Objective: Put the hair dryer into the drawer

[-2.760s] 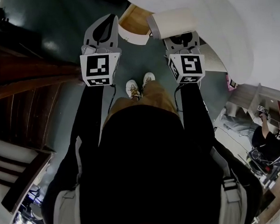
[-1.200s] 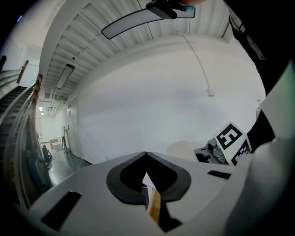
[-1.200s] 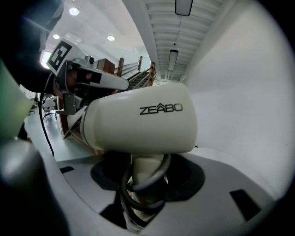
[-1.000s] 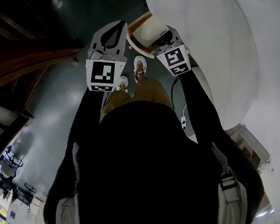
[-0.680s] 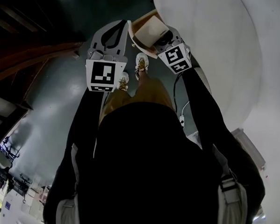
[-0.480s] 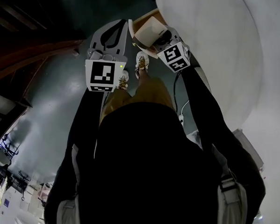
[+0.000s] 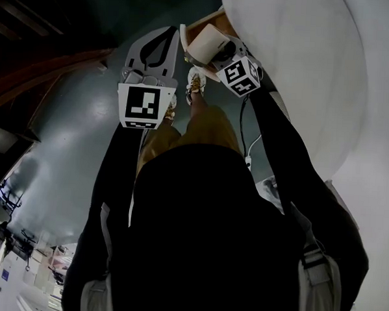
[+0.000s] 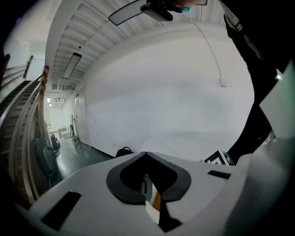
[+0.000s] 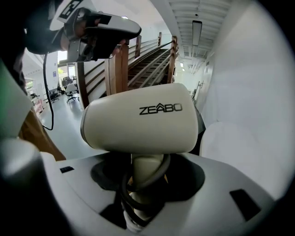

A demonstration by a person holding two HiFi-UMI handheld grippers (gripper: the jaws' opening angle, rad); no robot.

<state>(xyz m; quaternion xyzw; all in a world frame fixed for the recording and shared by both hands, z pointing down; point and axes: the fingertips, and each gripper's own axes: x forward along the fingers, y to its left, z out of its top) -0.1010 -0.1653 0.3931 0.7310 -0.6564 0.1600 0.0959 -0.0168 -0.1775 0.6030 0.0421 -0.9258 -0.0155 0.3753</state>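
A cream hair dryer (image 9: pixel 138 124) with its black cord wound round the handle is held by my right gripper (image 9: pixel 146 161), which is shut on that handle. In the head view the hair dryer (image 7: pixel 205 41) hangs just over the open wooden drawer (image 7: pixel 203 19), and behind it my right gripper (image 7: pixel 224 54) tilts downward. The drawer's white front (image 7: pixel 183 35) faces my left gripper (image 7: pixel 167 30). That left gripper (image 8: pixel 146 154) is shut with nothing in it and hovers beside the drawer.
A large white rounded surface (image 7: pixel 296 72) fills the right side, above the drawer. The person's shoes (image 7: pixel 195 83) stand on the dark floor below. A wooden staircase (image 9: pixel 138 60) rises behind. A white cable (image 7: pixel 246 159) hangs by the right arm.
My right gripper has sunk with the hair dryer toward the open drawer, tilting further down. The left gripper has stayed shut and has barely moved.
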